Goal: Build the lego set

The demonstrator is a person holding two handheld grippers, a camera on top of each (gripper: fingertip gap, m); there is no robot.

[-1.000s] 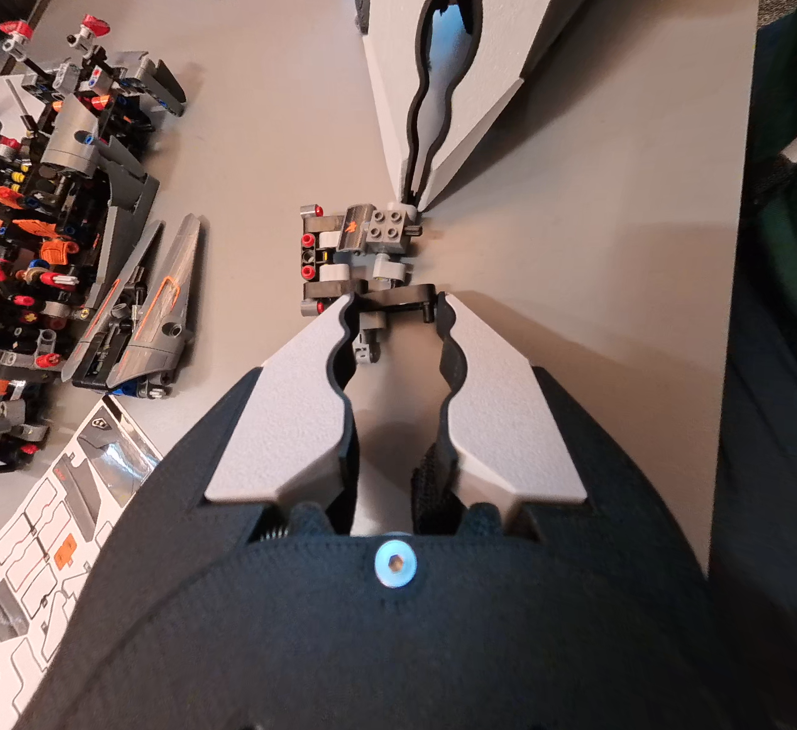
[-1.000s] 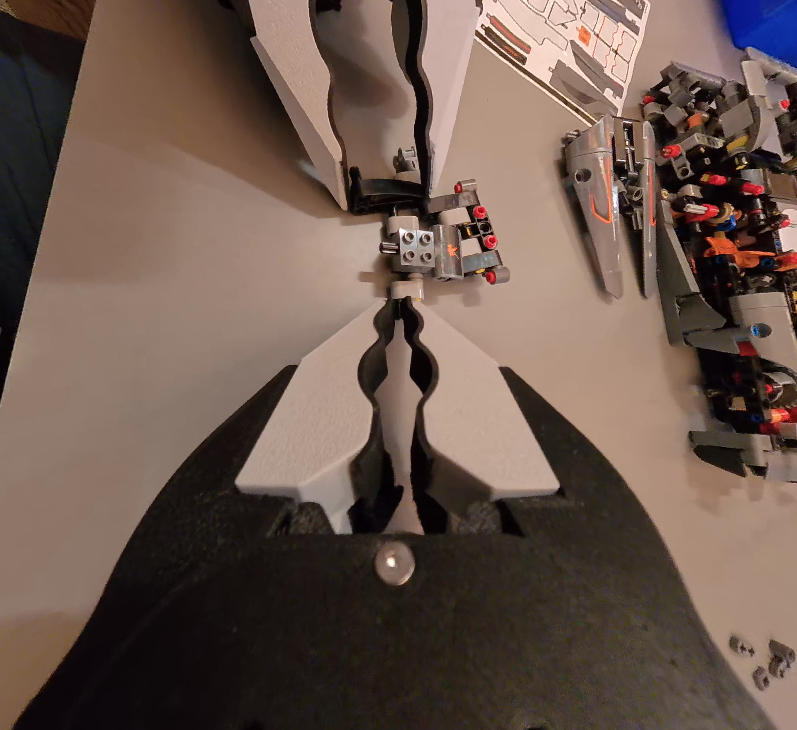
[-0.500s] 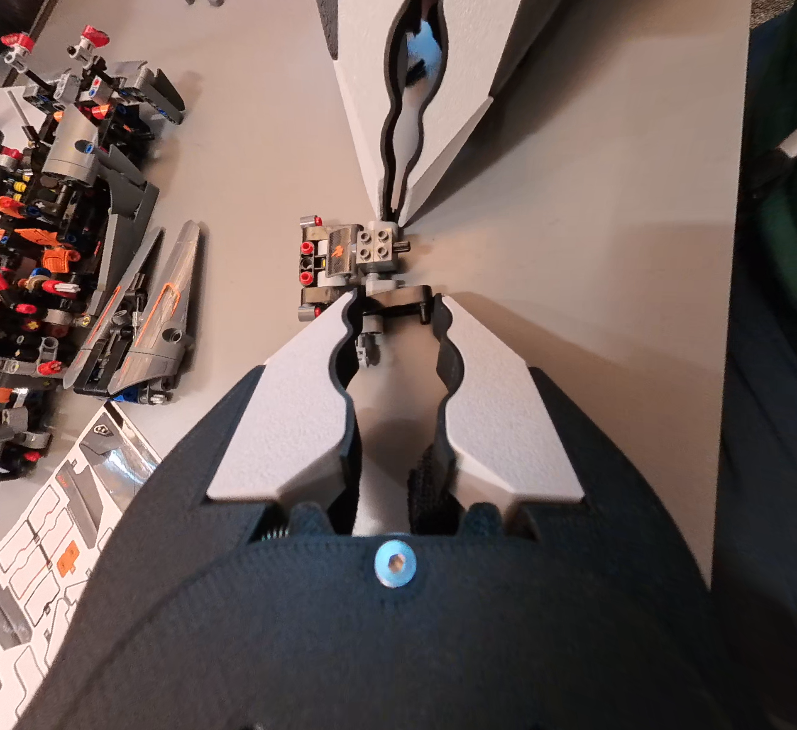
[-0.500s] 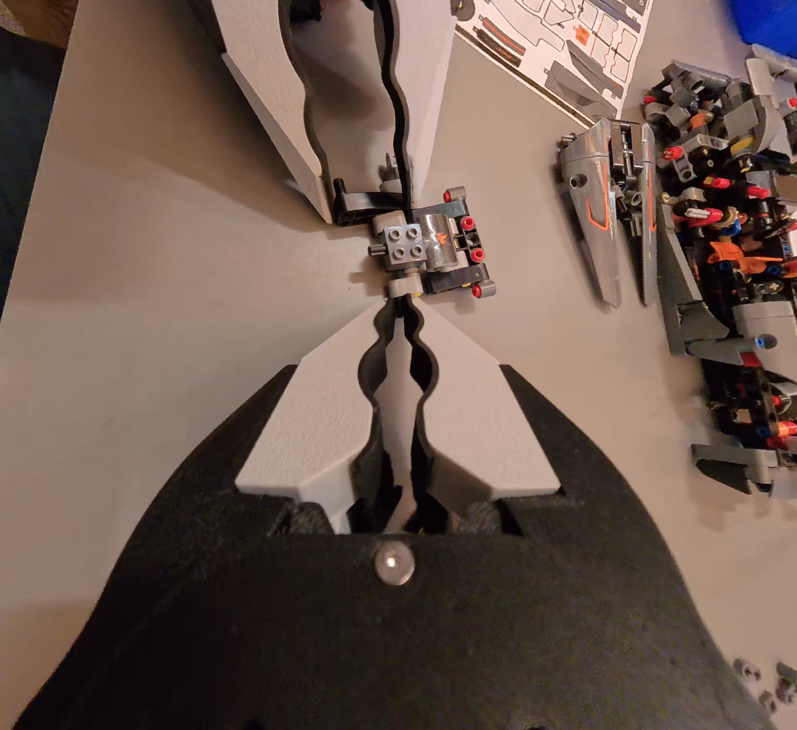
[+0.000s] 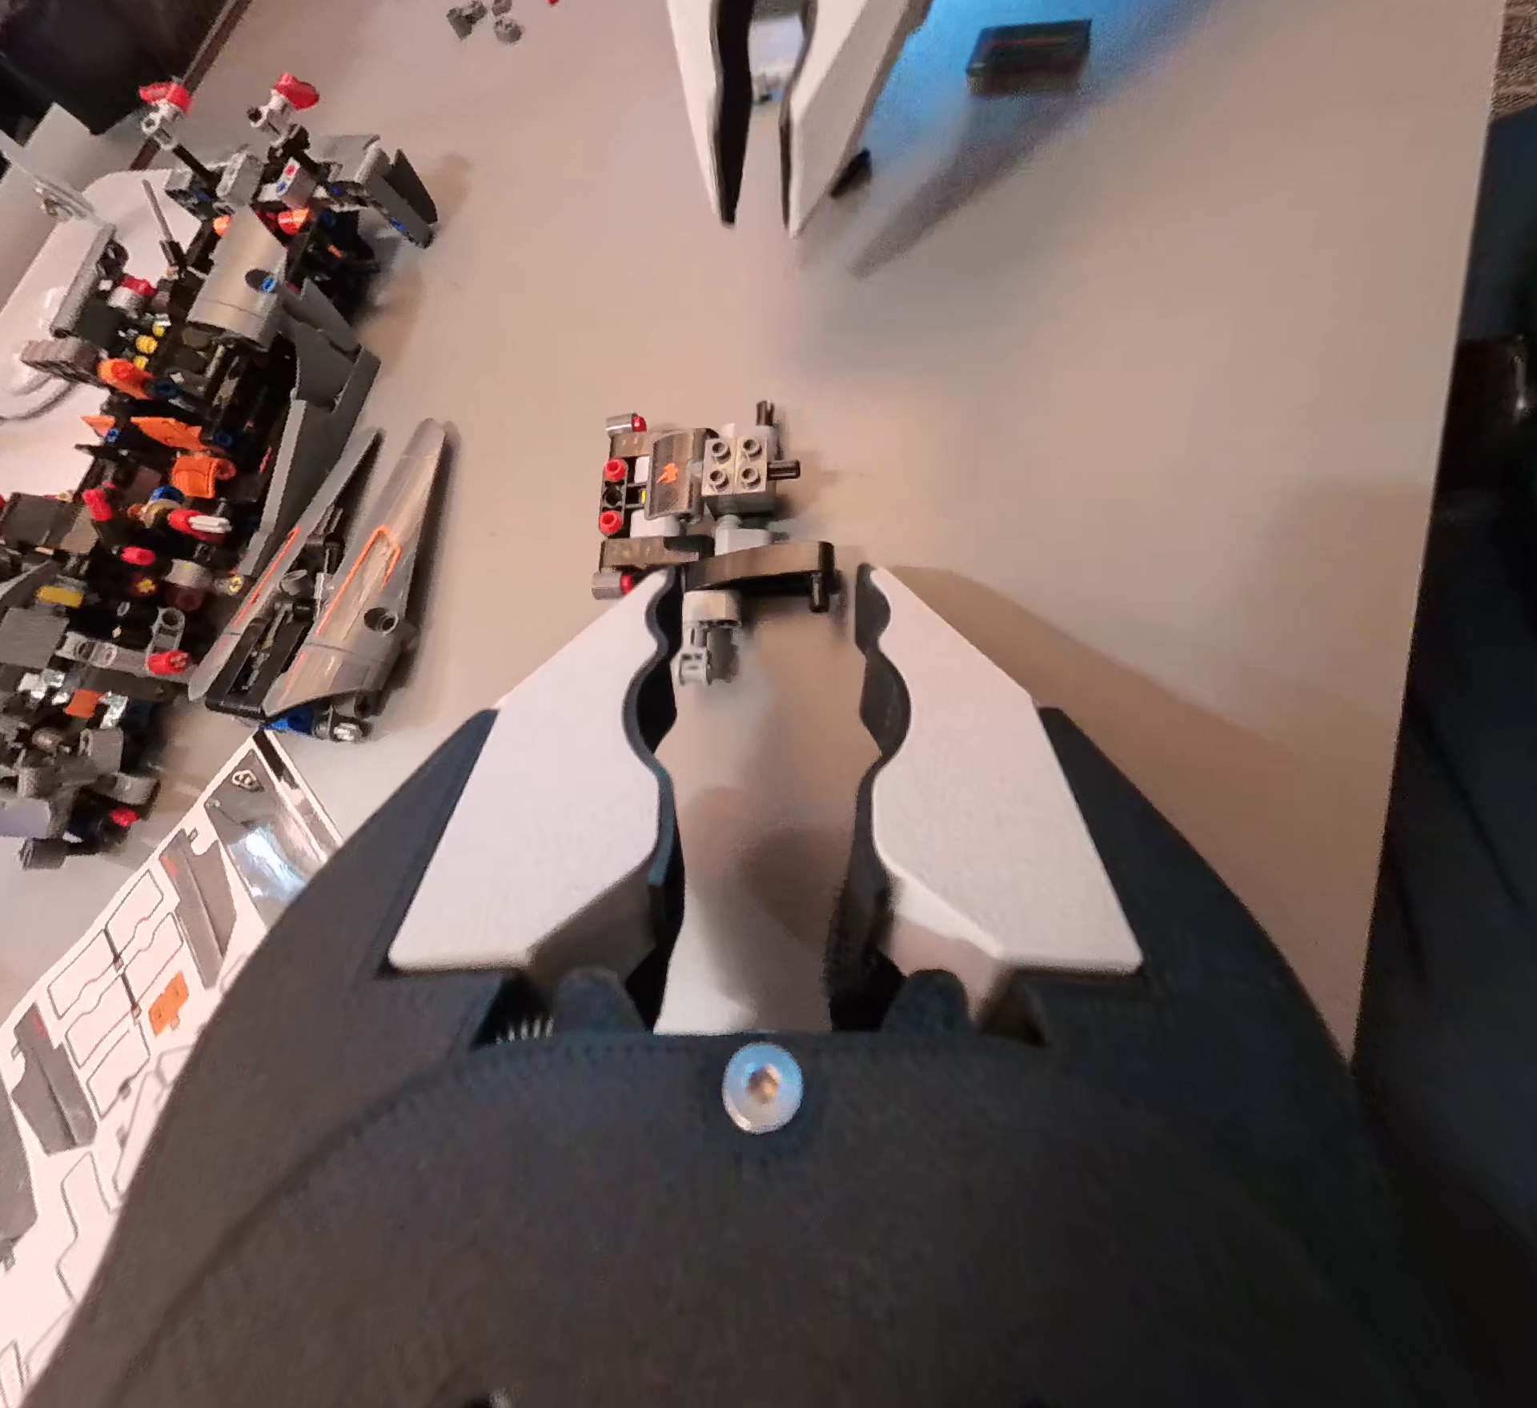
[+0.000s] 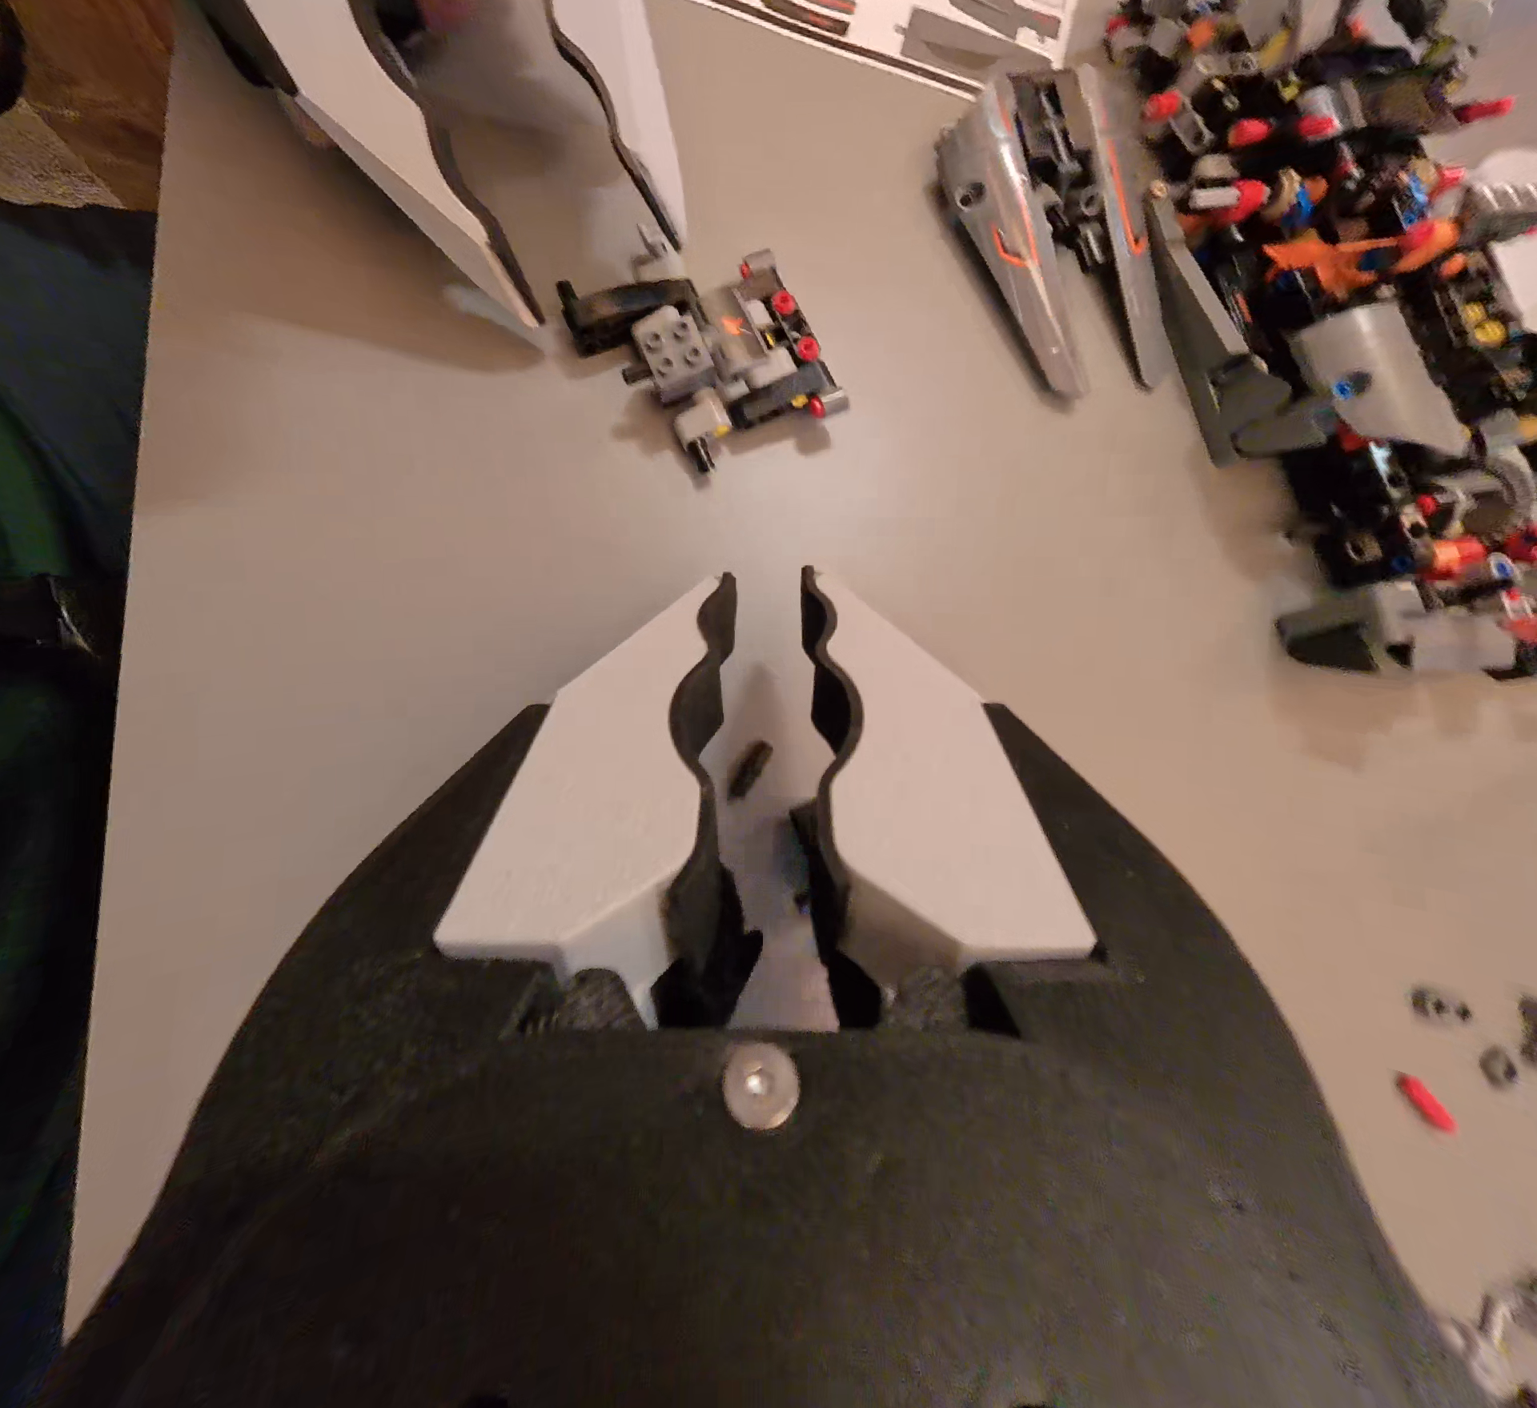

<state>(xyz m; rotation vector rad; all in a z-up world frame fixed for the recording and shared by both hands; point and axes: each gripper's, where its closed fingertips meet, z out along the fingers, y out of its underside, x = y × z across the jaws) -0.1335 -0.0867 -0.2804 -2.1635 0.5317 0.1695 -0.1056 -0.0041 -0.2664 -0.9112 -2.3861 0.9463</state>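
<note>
Small lego sub-assembly (image 5: 703, 507) sits flat on the grey table (image 5: 1081, 453), roughly mid-table. Grey studded block on top, orange mark beside it, red pins on one end, black curved beam along the side facing the left gripper.

Left gripper (image 5: 761, 578): fingers spread wide, tips either side of the black beam and the small grey connector hanging off it. One tip is just beside the assembly's corner; can't tell if it touches. Nothing clamped.

Right gripper (image 6: 765, 578): narrow gap between the tips, nothing between them. It's well apart from the assembly (image 6: 707, 349), over bare table. In the left wrist view it shows at the far end (image 5: 757, 220), blurred.

Big partly built lego model (image 5: 150, 453) lies along the left edge in the left wrist view, black and grey with red, orange and blue pins. Two grey wing panels (image 5: 333, 595) with orange lines lie just beside it, on the assembly's side. Sticker sheet (image 5: 141, 977) lies near the left gripper's body. A few loose small parts (image 5: 491, 21) plus a red pin lie at the far end. Dark flat box (image 5: 1031, 54) far right.
</note>
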